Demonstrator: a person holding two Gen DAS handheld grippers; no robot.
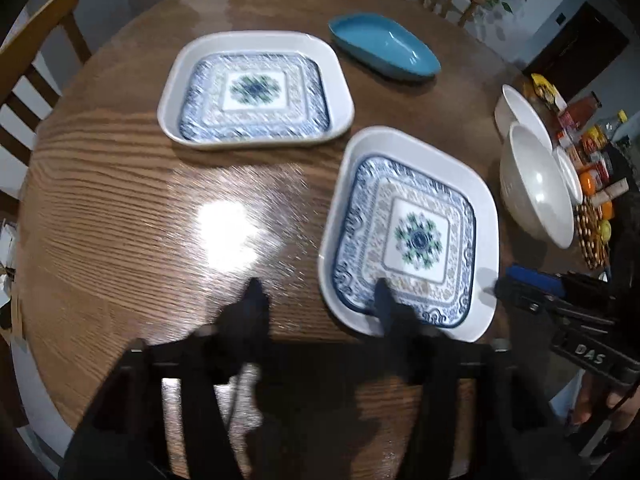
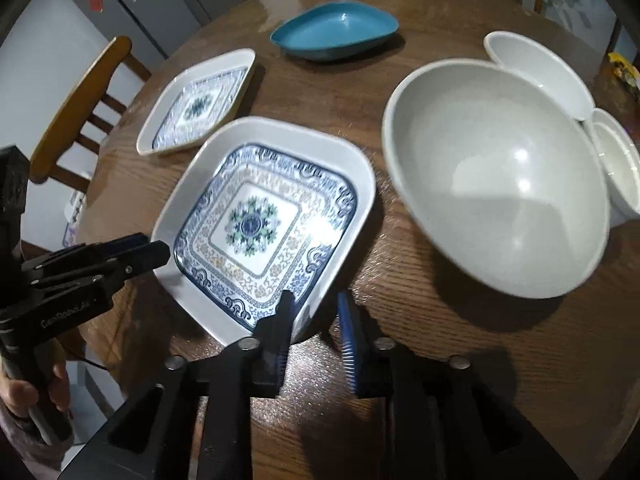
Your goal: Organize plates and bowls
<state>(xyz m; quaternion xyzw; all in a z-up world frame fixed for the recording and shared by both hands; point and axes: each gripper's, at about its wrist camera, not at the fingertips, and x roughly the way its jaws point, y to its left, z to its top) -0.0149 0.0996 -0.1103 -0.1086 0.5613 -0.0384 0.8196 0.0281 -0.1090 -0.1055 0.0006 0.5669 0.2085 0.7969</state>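
Between the parted fingers of the right gripper (image 2: 314, 312) lies the near square plate's (image 2: 264, 216) rim, ungripped.

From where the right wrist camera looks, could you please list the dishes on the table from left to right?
Far patterned square plate → near patterned square plate → blue dish → large white bowl. The smaller white bowls beyond it overlap, so I leave them out.

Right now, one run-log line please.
left tool: open, over near patterned plate edge | right tool: open, straddling its rim | far patterned plate: apart, unstacked
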